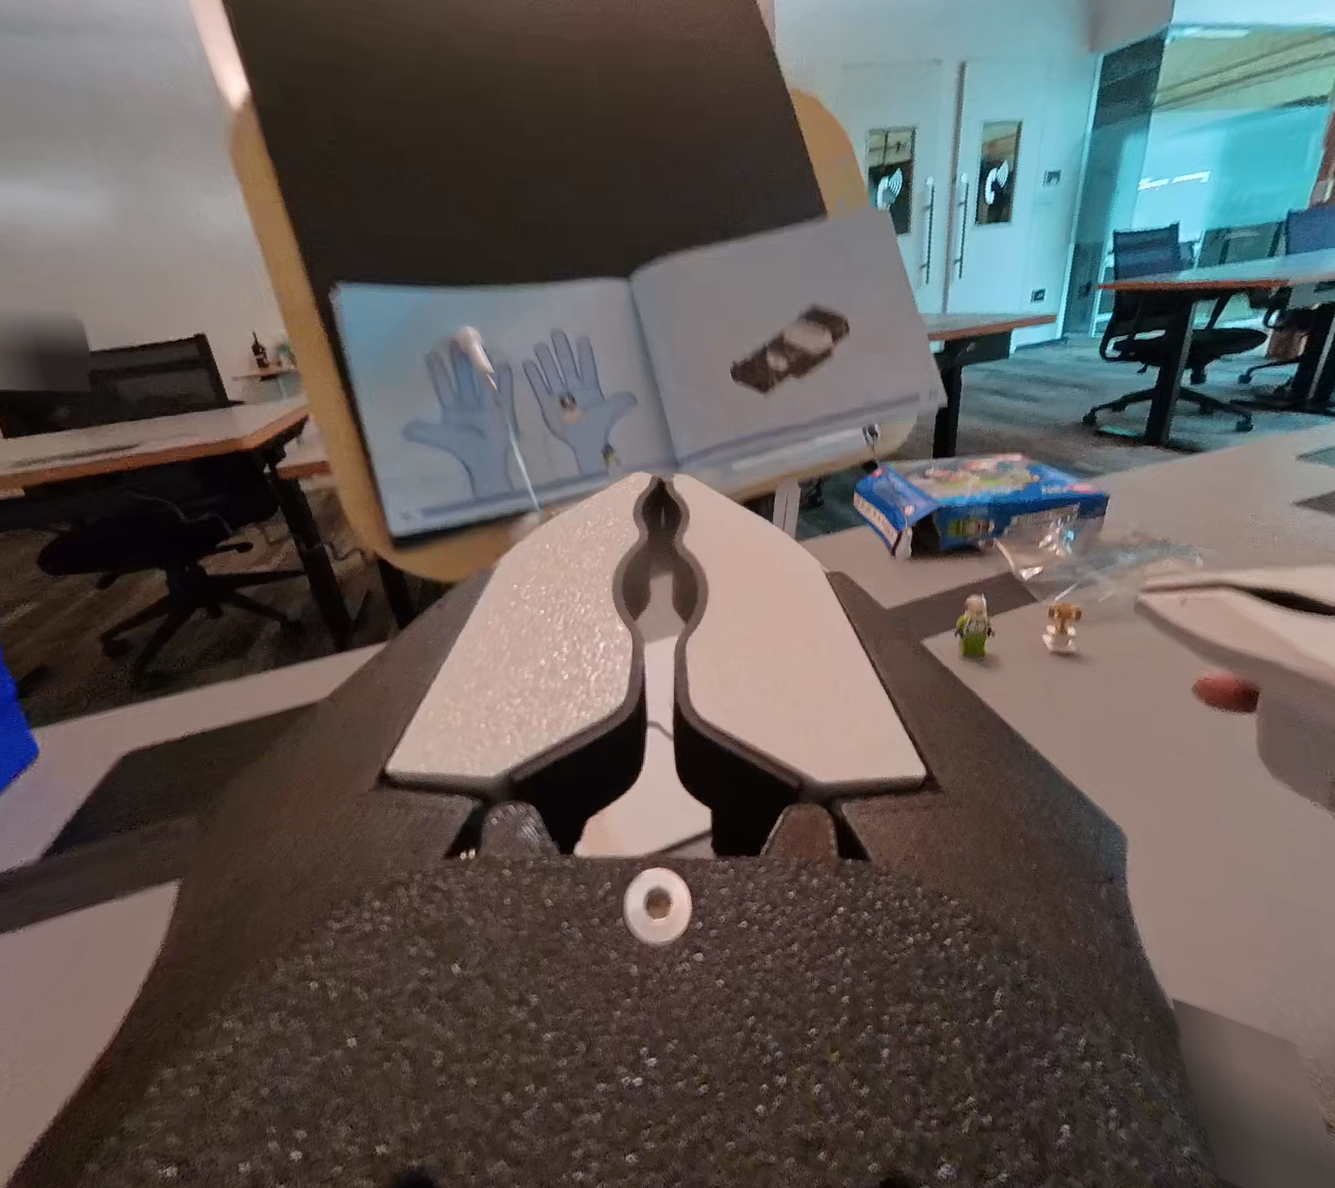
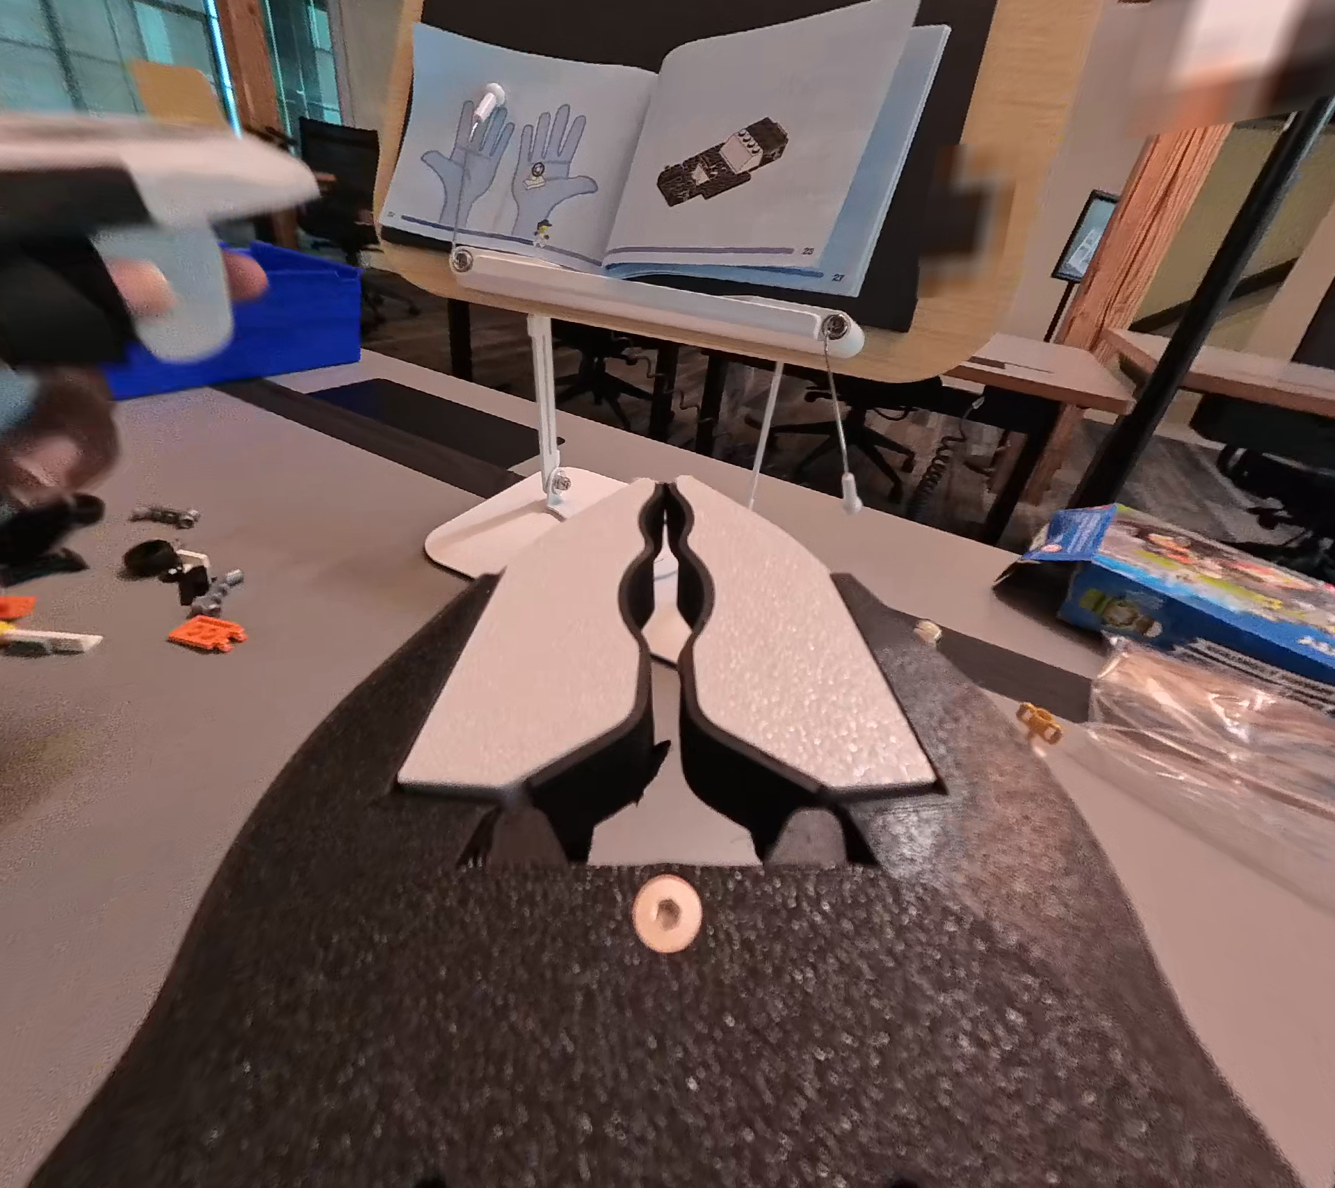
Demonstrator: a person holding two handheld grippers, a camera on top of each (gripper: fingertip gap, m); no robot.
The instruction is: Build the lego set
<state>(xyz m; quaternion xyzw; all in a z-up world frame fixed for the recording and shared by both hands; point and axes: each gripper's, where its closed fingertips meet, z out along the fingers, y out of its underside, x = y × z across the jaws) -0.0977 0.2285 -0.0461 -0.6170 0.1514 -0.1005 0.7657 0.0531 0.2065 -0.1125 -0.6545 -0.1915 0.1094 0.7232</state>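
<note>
My left gripper is shut and empty, held above the grey table and pointing at the open instruction booklet on its stand. My right gripper is shut and empty too, facing the same booklet. Several loose lego pieces lie on the table at the left of the right wrist view, among them an orange plate and black parts. Two small minifigures stand on the table to the right in the left wrist view. The other gripper shows blurred at each view's edge.
A blue lego box lies open at the right, with clear plastic bags beside it. A blue bin stands at the far left. The booklet stand's white base sits in the middle of the table. Office desks and chairs are beyond. Across from one pair of fingers to the other is roughly 15 centimetres.
</note>
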